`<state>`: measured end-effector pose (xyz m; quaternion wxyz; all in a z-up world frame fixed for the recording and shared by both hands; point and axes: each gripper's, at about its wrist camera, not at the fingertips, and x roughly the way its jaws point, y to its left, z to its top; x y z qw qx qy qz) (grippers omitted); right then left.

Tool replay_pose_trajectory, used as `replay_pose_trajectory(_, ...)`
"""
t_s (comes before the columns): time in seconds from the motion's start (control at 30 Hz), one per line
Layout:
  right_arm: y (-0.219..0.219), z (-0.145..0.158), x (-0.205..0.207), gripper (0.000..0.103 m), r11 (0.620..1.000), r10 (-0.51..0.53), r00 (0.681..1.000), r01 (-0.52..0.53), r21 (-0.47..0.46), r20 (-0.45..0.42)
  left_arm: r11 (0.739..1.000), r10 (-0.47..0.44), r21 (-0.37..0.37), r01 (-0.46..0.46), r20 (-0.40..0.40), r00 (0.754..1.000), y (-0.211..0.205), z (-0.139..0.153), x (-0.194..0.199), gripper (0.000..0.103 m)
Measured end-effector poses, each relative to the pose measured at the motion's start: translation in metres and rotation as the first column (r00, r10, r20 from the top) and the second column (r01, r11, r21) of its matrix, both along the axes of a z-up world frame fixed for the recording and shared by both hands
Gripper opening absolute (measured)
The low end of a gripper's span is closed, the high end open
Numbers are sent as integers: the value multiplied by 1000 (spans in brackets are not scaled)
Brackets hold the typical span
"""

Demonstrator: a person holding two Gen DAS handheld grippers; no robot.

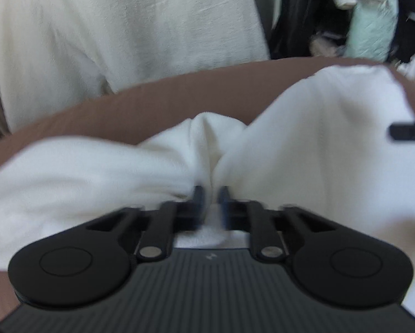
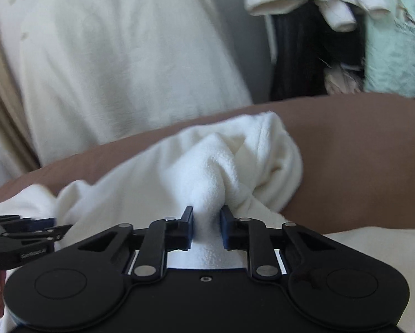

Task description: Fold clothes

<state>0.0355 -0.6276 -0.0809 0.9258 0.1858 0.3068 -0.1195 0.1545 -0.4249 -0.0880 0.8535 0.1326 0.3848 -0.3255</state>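
Right wrist view: right gripper (image 2: pixel 206 222) jaws pinch a ridge of the white garment (image 2: pixel 229 161) on the brown surface (image 2: pixel 360 152); left gripper (image 1: pixel 210 197) jaws nearly shut, clamping its bunched fold just left.

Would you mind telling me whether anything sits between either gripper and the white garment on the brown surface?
Nothing visible does. The left gripper and right gripper each already pinch a fold of the white garment, with only fabric between their jaws.

Left hand-held gripper (image 1: pixel 210 194) seemingly pinched shut, right hand-held gripper (image 2: pixel 206 216) clamped, both angled down.
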Motion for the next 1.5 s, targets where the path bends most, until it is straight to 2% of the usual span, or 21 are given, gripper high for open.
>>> replay_pose_trajectory(0.1, 20, 8, -17, 21, 974, 215, 976, -213, 83, -27, 998, 3, -59, -9, -89, 996, 22, 9, -4, 3)
replay_pose_trajectory(0.2, 33, -14, -21, 21, 876, 419, 906, -383, 293, -67, 981, 66, -171, -87, -121, 990, 33, 23, 1, 5)
replay_pose_trajectory(0.23, 41, -24, -16, 21, 847, 470, 877, -417, 330, -97, 970, 80, -221, -102, -107, 991, 33, 29, 2, 6)
replay_pose_trajectory(0.27, 52, -28, -14, 21, 839, 505, 853, -448, 309, -134, 957, 93, -266, -114, -89, 992, 31, 35, 3, 10)
replay_pose_trajectory(0.33, 74, -35, -8, 22, 822, 562, 799, -510, 255, -214, 945, 77, -313, -97, -76, 994, 19, 38, 7, 42)
replay_pose_trajectory(0.37, 79, -32, -9, 25, 824, 564, 794, -520, 227, -227, 947, 67, -308, -89, -80, 995, 10, 35, 10, 65)
replay_pose_trajectory(0.47, 73, -21, -13, 29, 827, 556, 809, -514, 229, -192, 966, 24, -253, -48, -99, 995, -20, 19, 20, 66)
replay_pose_trajectory(0.53, 57, -17, -18, 29, 832, 534, 833, -488, 262, -145, 985, -47, -169, 19, -158, 986, -41, 1, 25, 65)
replay_pose_trajectory(0.6, 42, -7, -26, 30, 838, 496, 866, -456, 299, -69, 993, -81, -97, 63, -202, 976, -55, -15, 21, 54)
replay_pose_trajectory(0.63, 32, -1, -32, 35, 840, 472, 881, -443, 313, -21, 995, -89, -66, 76, -212, 973, -59, -22, 15, 49)
replay_pose_trajectory(0.73, 0, 13, -53, 52, 853, 361, 927, -372, 366, 99, 988, -152, -14, 152, -159, 975, -57, -27, -16, 39)
replay_pose_trajectory(0.87, -43, 7, -73, 57, 839, 180, 975, -222, 497, 132, 989, -149, -6, 151, -198, 969, -39, -31, -38, 30)
replay_pose_trajectory(1.0, -52, -24, -63, 57, 795, 154, 988, -116, 596, -14, 990, -138, -5, 140, -206, 969, -27, -36, -54, 30)
replay_pose_trajectory(1.07, -44, -24, -58, 57, 813, 172, 983, -102, 573, -68, 990, -132, 16, 137, -185, 974, -29, -32, -58, 30)
replay_pose_trajectory(1.17, -34, -6, -67, 59, 812, 193, 981, -162, 561, 4, 983, -173, 37, 178, -106, 979, -32, -12, -64, 28)
replay_pose_trajectory(1.23, -27, -1, -72, 59, 774, 237, 968, -237, 588, 77, 987, -158, 7, 158, -26, 987, -28, 10, -60, 32)
replay_pose_trajectory(1.3, -22, -2, -74, 59, 755, 270, 959, -268, 598, 88, 994, -98, -37, 101, 80, 992, -23, 28, -49, 54)
replay_pose_trajectory(1.37, -14, -6, -71, 59, 777, 296, 955, -252, 576, 18, 996, -54, -57, 63, 147, 988, -25, 40, -31, 58)
replay_pose_trajectory(1.43, -7, -17, -60, 58, 798, 319, 946, -232, 557, -63, 998, -45, -29, 50, 139, 989, -35, 37, -8, 62)
replay_pose_trajectory(1.47, -7, -23, -56, 58, 813, 299, 949, -196, 548, -104, 999, -39, -8, 41, 140, 989, -41, 35, 4, 64)
replay_pose_trajectory(1.5, -7, -29, -53, 58, 828, 275, 951, -158, 538, -143, 998, -22, 58, 12, 178, 984, -49, 31, 13, 64)
